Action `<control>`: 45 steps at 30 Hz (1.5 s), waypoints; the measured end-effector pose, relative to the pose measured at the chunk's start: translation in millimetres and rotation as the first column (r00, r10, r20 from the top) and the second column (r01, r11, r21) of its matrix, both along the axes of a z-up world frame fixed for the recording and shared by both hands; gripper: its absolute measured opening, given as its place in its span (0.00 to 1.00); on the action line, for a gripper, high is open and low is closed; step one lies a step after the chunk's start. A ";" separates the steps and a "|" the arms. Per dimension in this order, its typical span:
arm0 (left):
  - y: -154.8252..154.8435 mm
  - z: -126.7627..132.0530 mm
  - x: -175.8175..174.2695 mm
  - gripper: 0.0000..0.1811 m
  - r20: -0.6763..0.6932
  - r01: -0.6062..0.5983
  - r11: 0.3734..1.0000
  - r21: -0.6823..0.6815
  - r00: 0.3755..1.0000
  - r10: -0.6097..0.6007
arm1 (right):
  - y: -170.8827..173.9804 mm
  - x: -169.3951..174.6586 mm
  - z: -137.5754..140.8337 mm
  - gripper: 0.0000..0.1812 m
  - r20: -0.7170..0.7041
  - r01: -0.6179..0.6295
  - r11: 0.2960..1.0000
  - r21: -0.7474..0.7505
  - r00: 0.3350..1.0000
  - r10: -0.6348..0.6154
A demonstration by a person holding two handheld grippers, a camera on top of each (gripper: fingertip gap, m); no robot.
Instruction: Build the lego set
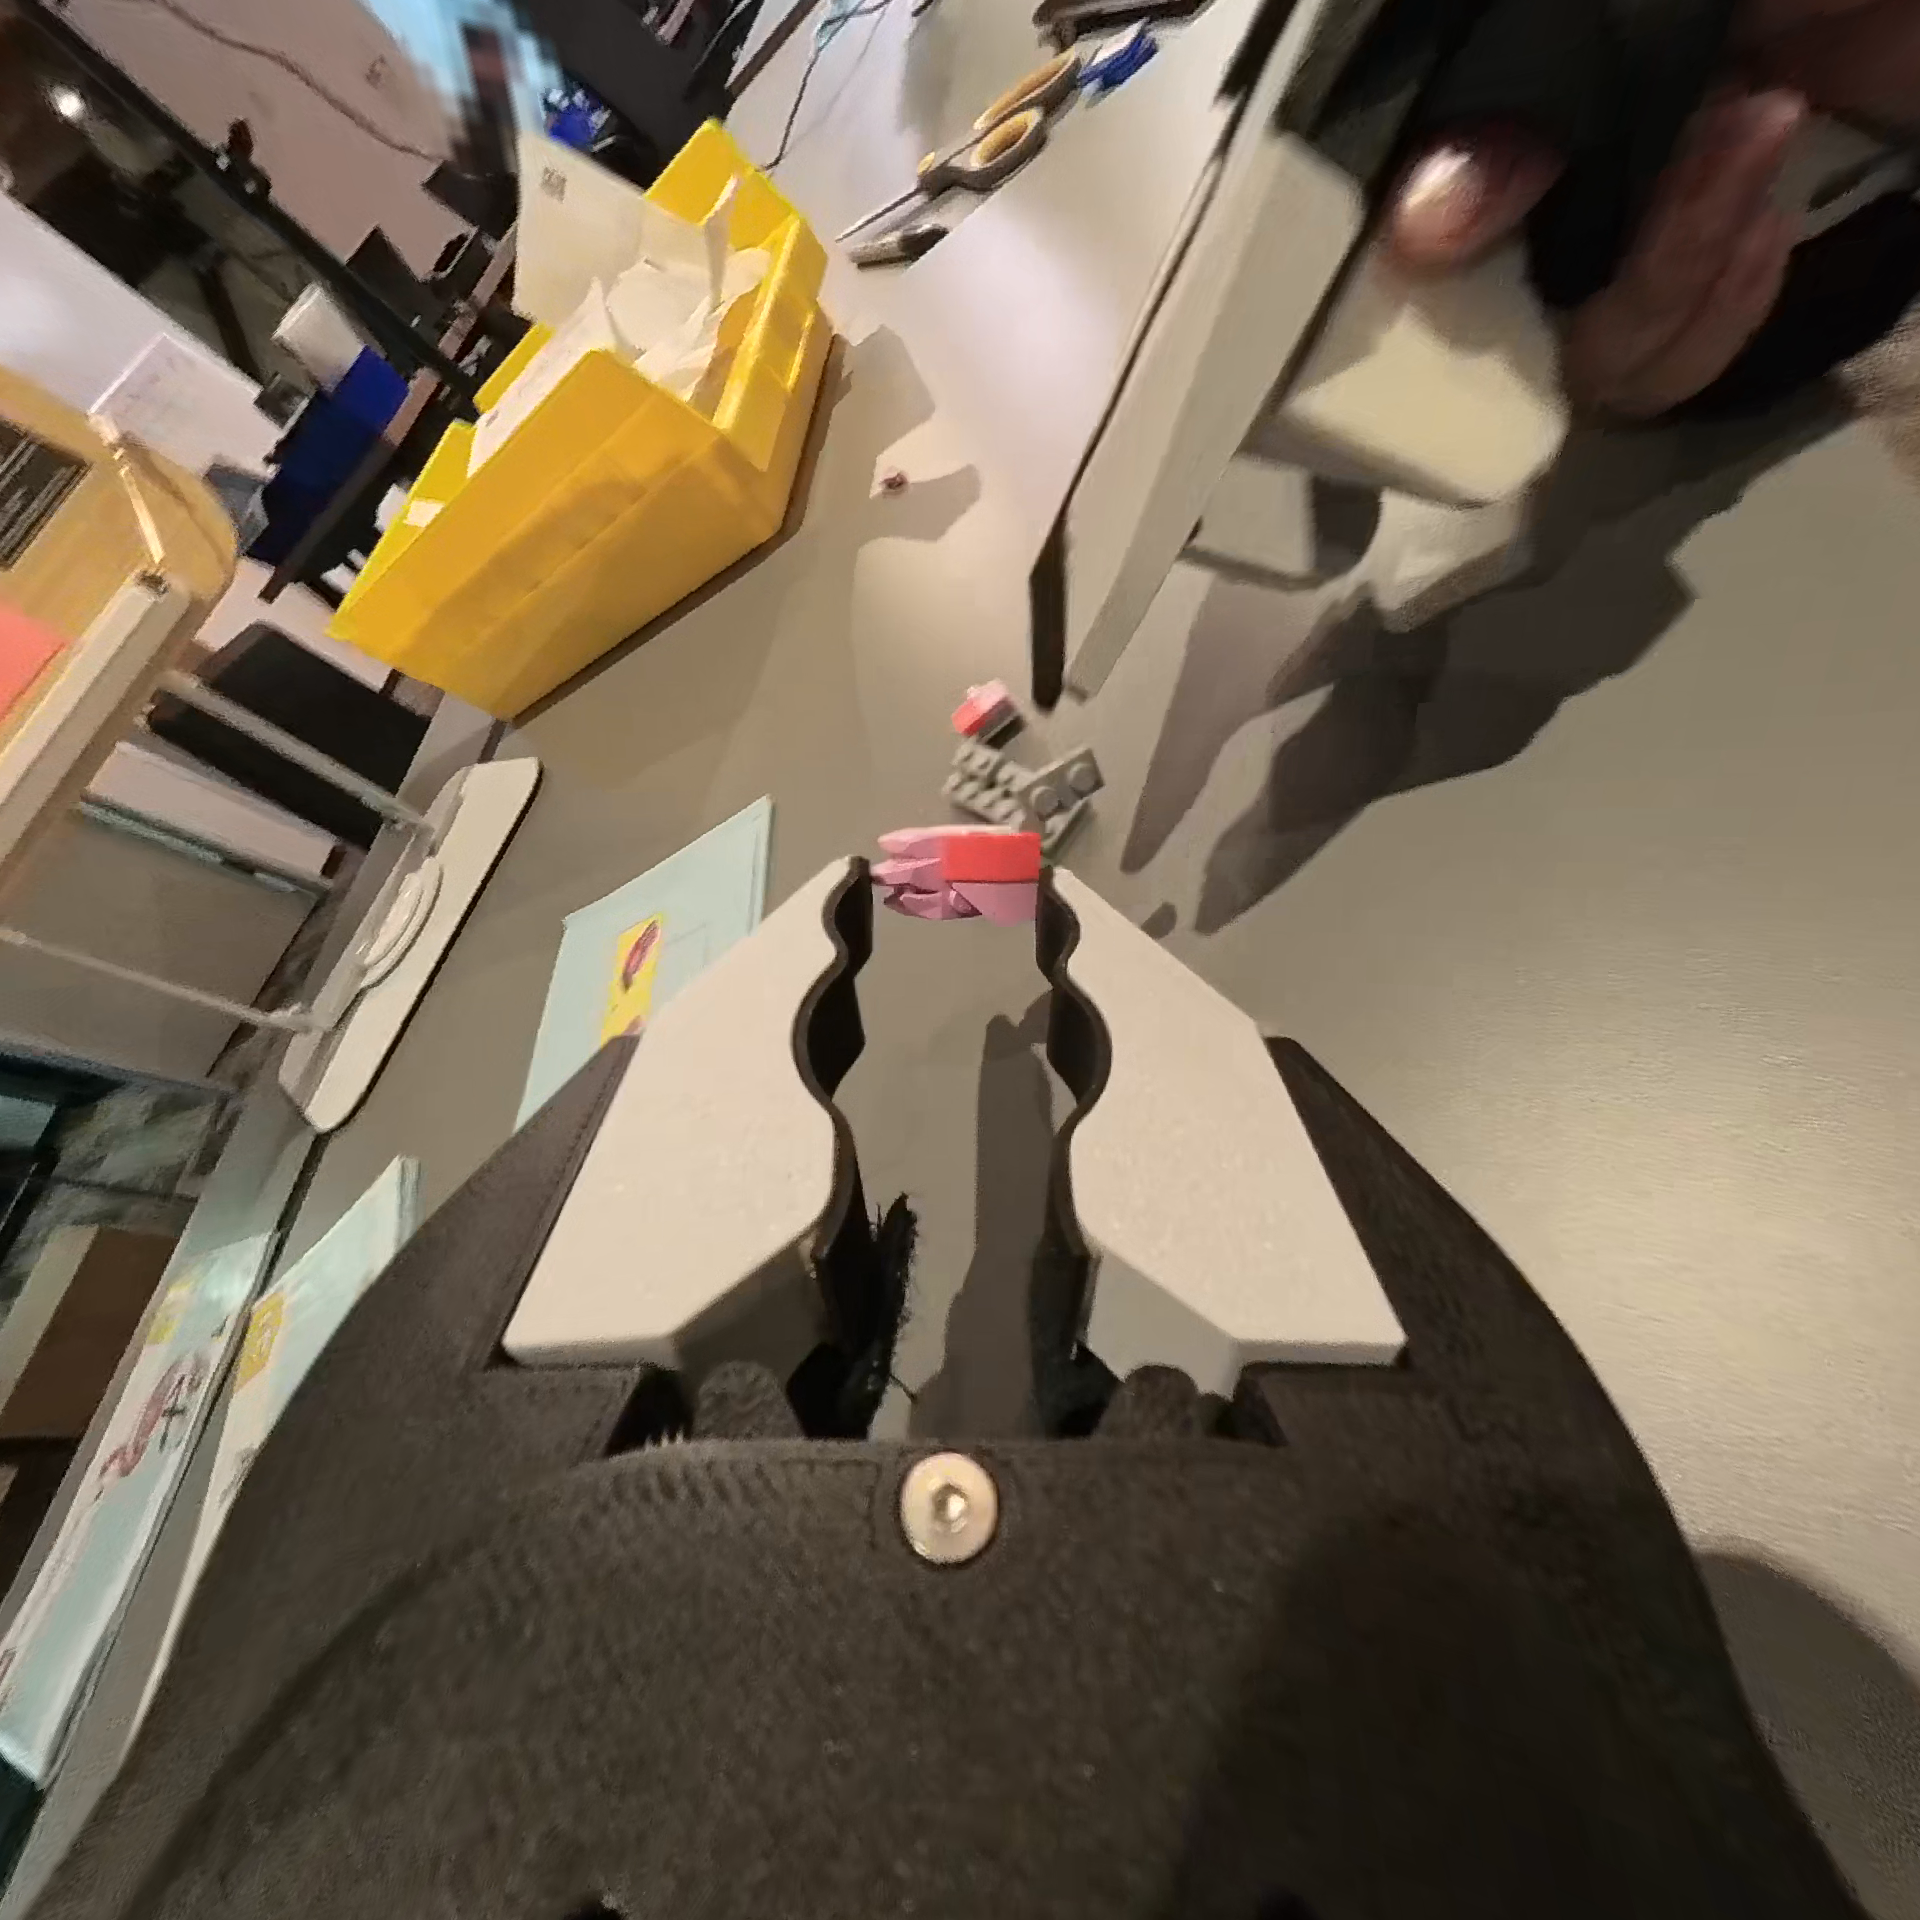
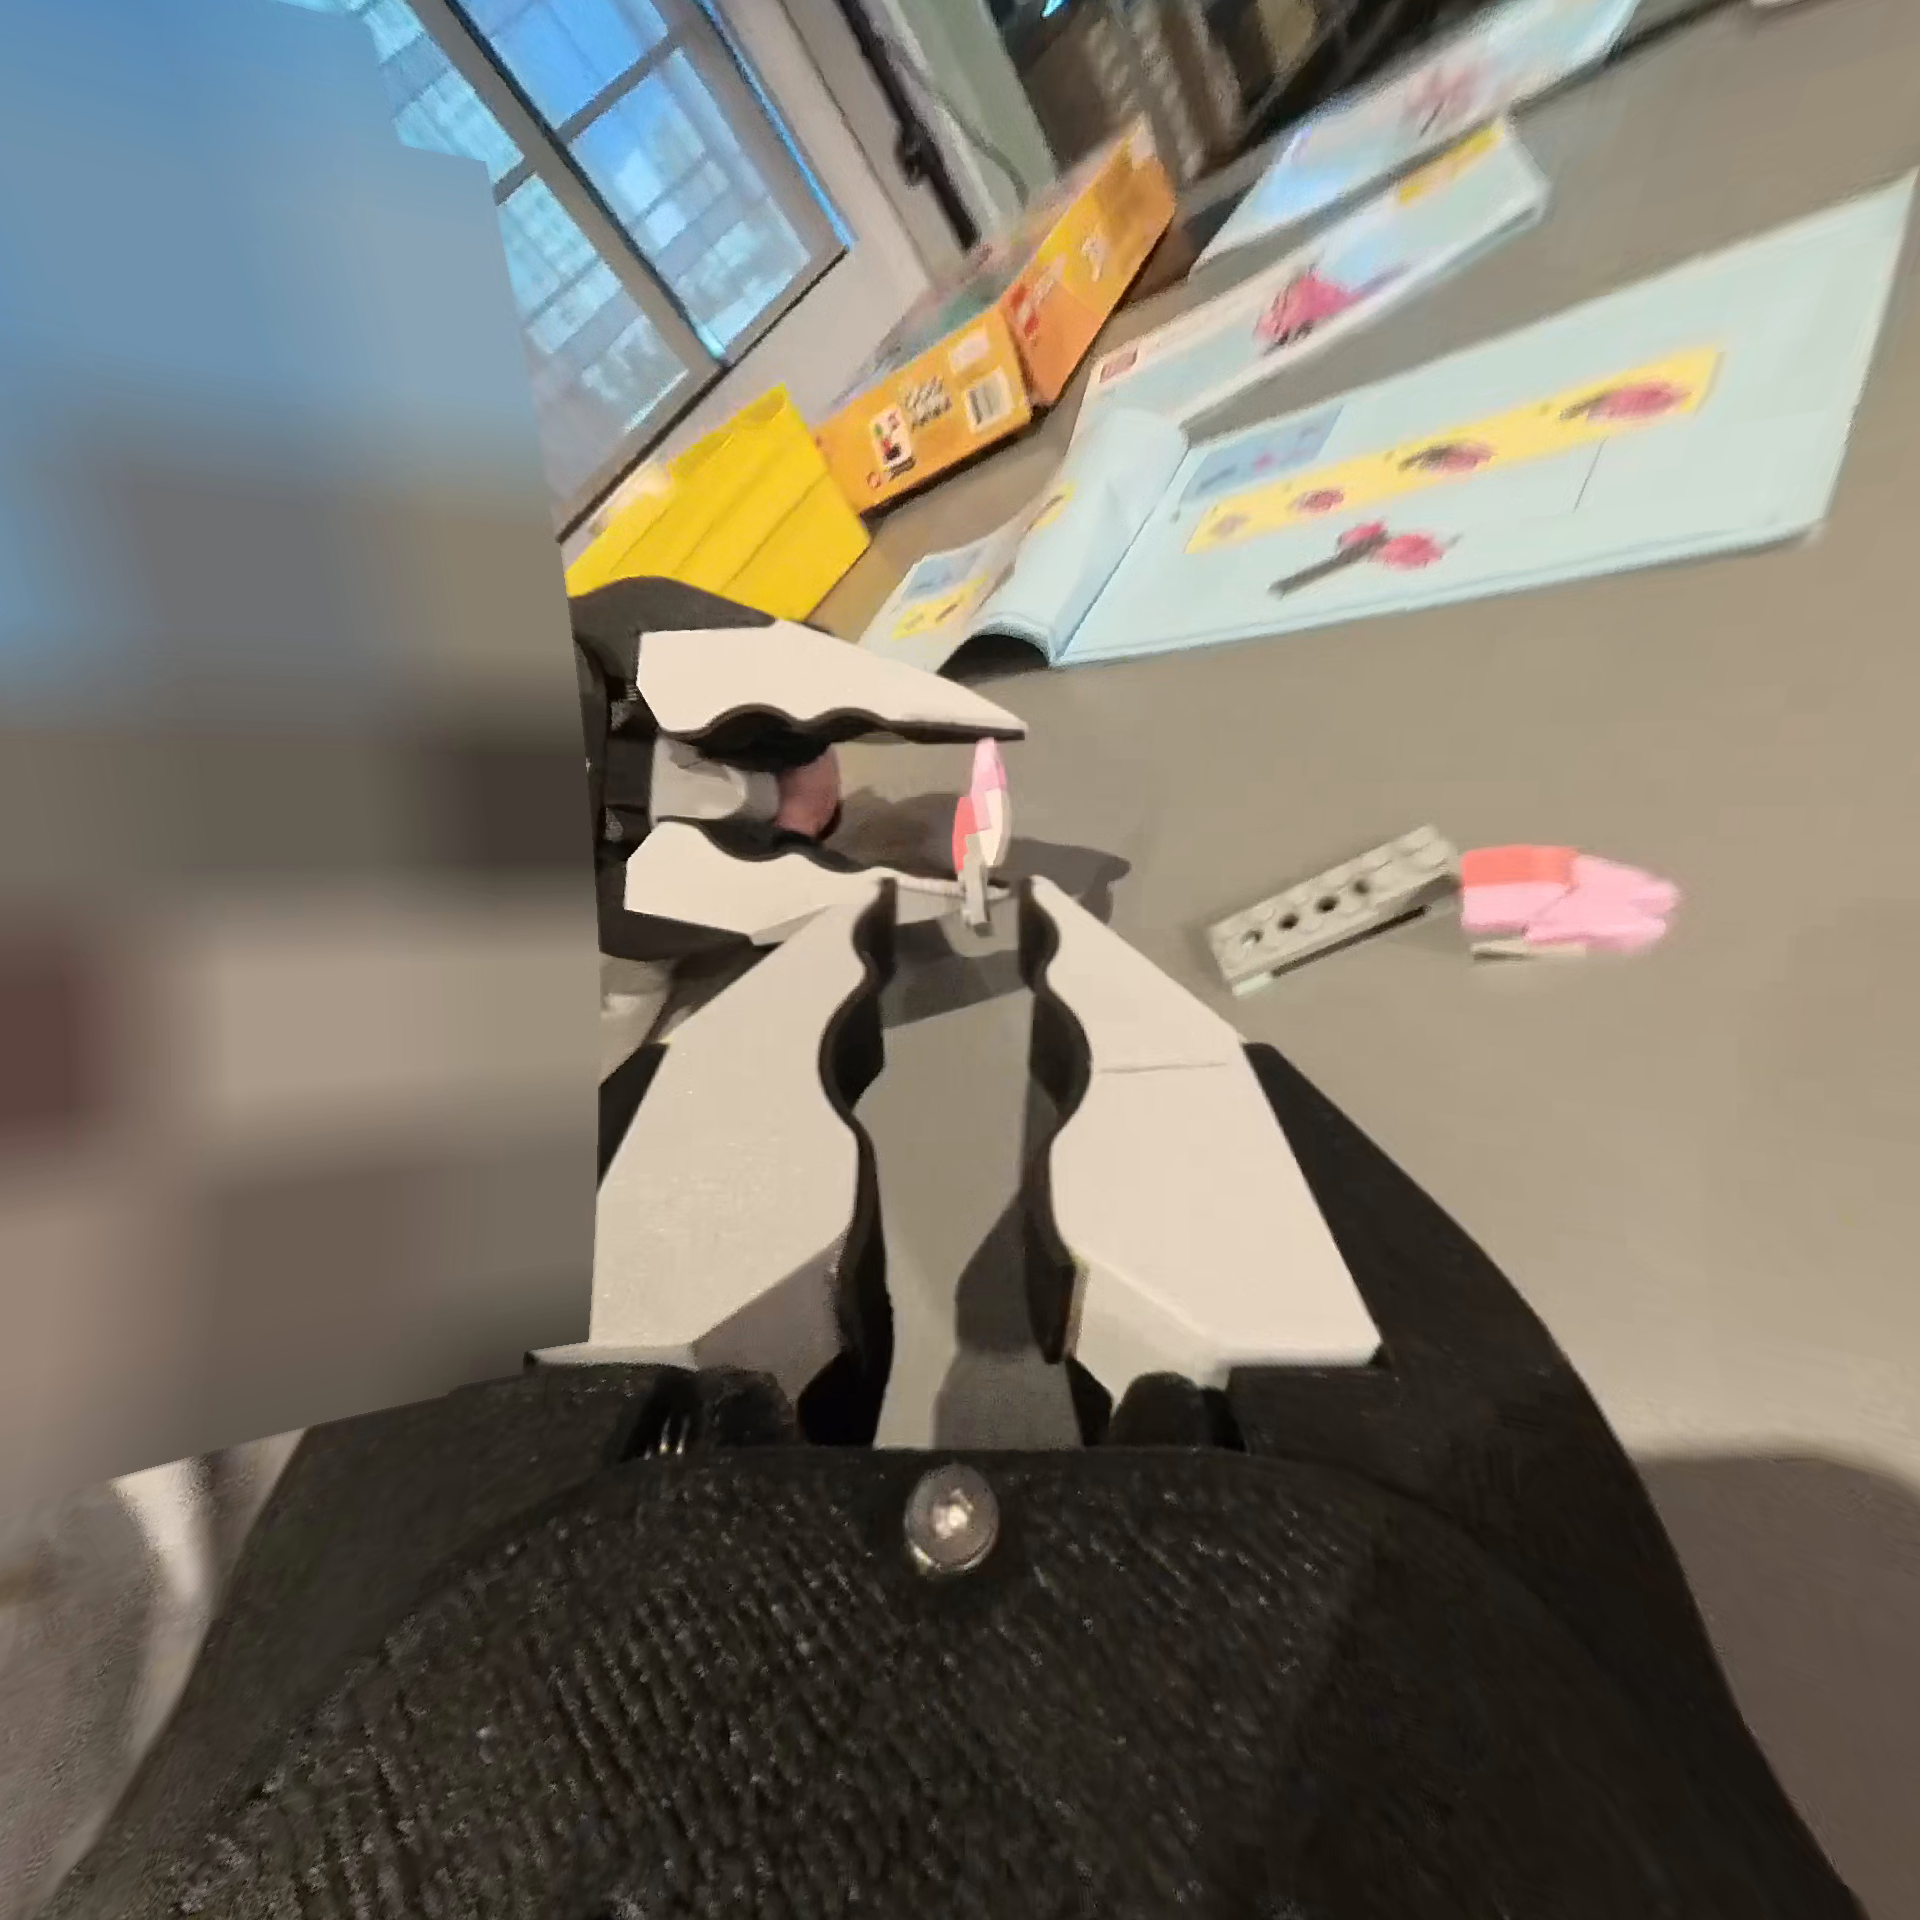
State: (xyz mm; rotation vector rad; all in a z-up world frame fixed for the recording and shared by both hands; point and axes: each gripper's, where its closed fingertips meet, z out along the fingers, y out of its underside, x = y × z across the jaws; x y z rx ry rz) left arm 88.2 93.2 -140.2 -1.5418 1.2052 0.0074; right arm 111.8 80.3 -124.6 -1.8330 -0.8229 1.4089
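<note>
Surface: grey table (image 1: 1558, 1039), matte, with hard shadows across it.
Room: window (image 2: 644, 187) at the far left of the right wrist view; dark shelving behind the table in the left wrist view.
Far clutter: yellow bin (image 1: 613, 488) stuffed with white paper, scissors (image 1: 977, 156) farther back, orange box (image 2: 997, 364) beside the bin.
Paper: open pale-blue instruction booklet (image 2: 1507, 447) lying flat at the right of the right wrist view.
Loose parts: grey lego plate (image 2: 1330, 914) on the table, touching a pink and red piece (image 2: 1569, 894) at its right end.
Left gripper (image 1: 956, 883): level with the table, fingertips clamped on the pink and red lego assembly (image 1: 966, 878), which is held clear of the surface.
Right gripper (image 2: 956, 899): angled across towards the left one, tips set apart, close to the small grey stub under the held assembly; contact cannot be told.
Hand (image 1: 1662, 239): blurred, wrapped round the right gripper's body.
</note>
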 end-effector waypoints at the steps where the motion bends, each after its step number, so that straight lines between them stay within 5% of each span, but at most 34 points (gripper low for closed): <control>1: 4.1 1.0 -5.4 0.17 0.003 -0.029 1.000 0.002 1.000 0.029 | 5.3 2.2 0.5 0.15 0.016 0.042 0.998 0.047 0.999 -0.043; 4: 17.5 3.5 -25.6 0.17 0.028 -0.137 0.991 -0.013 0.990 0.137 | 16.8 9.3 -14.6 0.24 0.194 0.129 0.969 0.211 0.966 -0.171; 7: 28.2 5.6 -44.3 0.17 0.074 -0.227 0.973 -0.049 0.970 0.230 | 22.0 15.2 -36.8 0.28 0.430 0.093 0.917 0.387 0.862 -0.268; 10: 33.0 8.8 -54.4 0.17 0.142 -0.263 0.960 -0.096 0.951 0.275 | 25.3 13.7 -45.2 0.26 0.517 0.058 0.880 0.472 0.790 -0.329; 18: 32.2 19.4 -53.5 0.17 0.328 -0.197 0.958 -0.209 0.909 0.258 | 42.0 10.4 -57.8 0.24 0.561 0.100 0.908 0.407 0.757 -0.334; 35: 35.0 17.4 -57.1 0.17 0.300 -0.235 0.951 -0.198 0.909 0.287 | 55.6 -5.4 -58.9 0.17 0.557 0.096 0.929 0.358 0.776 -0.295; 45: 36.0 17.2 -57.9 0.17 0.267 -0.258 0.951 -0.168 0.917 0.296 | 55.1 -3.9 -58.7 0.21 0.547 0.120 0.934 0.336 0.782 -0.297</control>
